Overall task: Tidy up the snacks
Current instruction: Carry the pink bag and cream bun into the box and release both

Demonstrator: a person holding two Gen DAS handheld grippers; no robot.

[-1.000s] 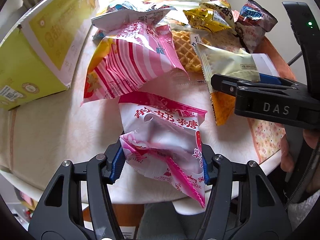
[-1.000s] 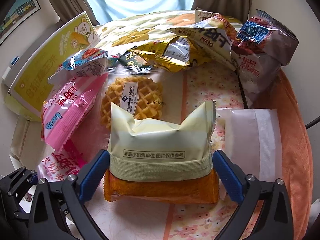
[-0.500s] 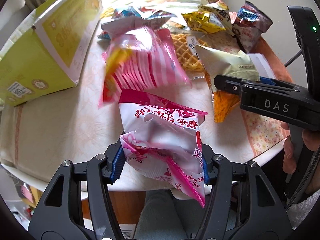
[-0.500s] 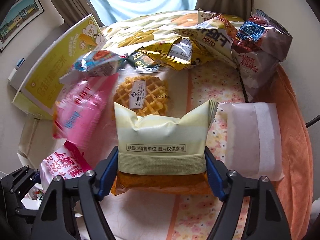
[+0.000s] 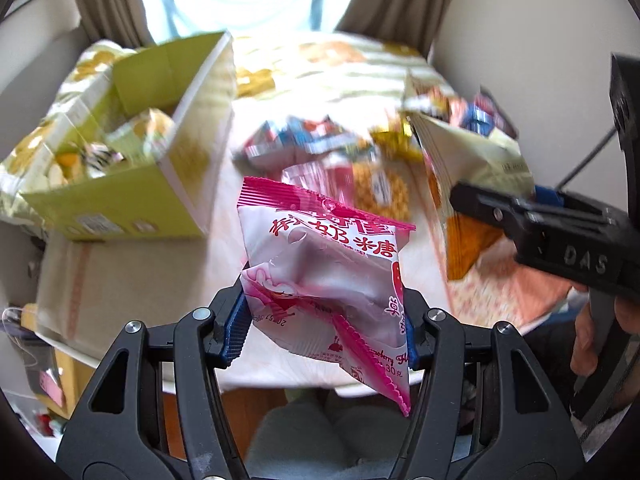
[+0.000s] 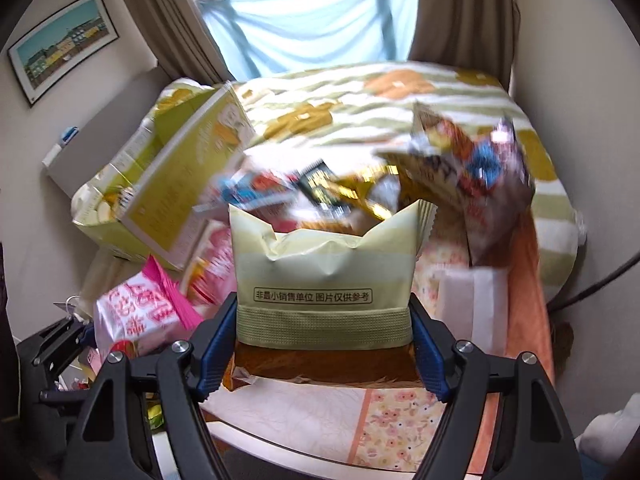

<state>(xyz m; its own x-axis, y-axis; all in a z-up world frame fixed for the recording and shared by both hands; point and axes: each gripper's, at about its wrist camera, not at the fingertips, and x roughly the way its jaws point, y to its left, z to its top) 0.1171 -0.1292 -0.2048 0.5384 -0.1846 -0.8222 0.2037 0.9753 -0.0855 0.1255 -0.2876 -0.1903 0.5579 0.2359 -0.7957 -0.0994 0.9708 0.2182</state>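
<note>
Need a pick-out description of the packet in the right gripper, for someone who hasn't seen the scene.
Start at the open yellow-green carton left of the snack pile on the table. The packet is nearer the camera, clamped between the right gripper's blue-padded jaws. Unlike the pink-and-white packets beside it, it is pale cream-green with an orange lower half.

Left gripper [image 5: 325, 322] angled downward, blue pads pinched on a pink packet. Right gripper [image 6: 323, 346] likewise angled, apparently clamping a pale packet; a bare hand [image 5: 600, 344] grips its handle.
</note>
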